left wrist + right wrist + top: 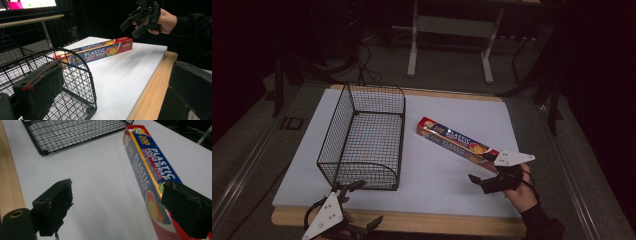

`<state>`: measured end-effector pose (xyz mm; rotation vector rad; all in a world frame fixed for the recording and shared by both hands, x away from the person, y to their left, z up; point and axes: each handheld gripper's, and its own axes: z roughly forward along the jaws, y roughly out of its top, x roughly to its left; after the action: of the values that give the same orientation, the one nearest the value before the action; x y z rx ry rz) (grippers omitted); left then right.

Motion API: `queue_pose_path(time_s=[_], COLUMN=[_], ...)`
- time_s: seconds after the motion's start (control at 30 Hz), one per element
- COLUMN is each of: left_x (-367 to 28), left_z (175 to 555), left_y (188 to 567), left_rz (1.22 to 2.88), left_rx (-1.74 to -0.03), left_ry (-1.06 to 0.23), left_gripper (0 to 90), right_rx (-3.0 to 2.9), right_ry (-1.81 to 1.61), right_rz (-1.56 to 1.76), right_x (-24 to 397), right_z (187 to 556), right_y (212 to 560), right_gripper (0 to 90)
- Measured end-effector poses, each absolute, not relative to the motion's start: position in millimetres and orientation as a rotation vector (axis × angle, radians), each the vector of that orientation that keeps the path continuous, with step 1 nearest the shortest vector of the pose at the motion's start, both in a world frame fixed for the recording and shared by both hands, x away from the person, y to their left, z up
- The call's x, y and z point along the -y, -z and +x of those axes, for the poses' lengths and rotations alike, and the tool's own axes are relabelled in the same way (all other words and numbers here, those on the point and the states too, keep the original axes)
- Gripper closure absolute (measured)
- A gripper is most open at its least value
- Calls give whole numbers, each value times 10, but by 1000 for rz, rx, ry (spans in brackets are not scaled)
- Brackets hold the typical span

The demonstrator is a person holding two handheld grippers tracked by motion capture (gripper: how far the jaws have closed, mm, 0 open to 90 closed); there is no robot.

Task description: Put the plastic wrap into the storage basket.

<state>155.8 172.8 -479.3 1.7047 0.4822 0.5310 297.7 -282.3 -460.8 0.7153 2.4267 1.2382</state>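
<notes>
1 wire basket (362, 140), 1 plastic wrap box (455, 140), 2 grippers

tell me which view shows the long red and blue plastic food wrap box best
The high view: the whole long red and blue plastic food wrap box lies flat on the white board. The left gripper view shows its side behind basket wires; the right gripper view cuts off its near end.

Both tongs (346, 207) (477, 181) agape, empty
</notes>
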Motion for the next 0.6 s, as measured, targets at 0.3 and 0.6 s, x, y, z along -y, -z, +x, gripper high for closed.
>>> queue_pose_path(time_s=[0.3, 0.6], left_x=[-1716, -1719], left_z=[1561, 1561], left_y=[4799, 4799], left_rz=[1709, 1708], left_rx=[-481, -480], left_ry=[-521, -518], left_gripper=[1, 1], right_rx=[-2464, -2456], right_ry=[-1174, -1152], right_rz=[712, 728], right_x=[2827, 2859], right_z=[3312, 3536], right_y=[4589, 4618], right_gripper=[178, 126])
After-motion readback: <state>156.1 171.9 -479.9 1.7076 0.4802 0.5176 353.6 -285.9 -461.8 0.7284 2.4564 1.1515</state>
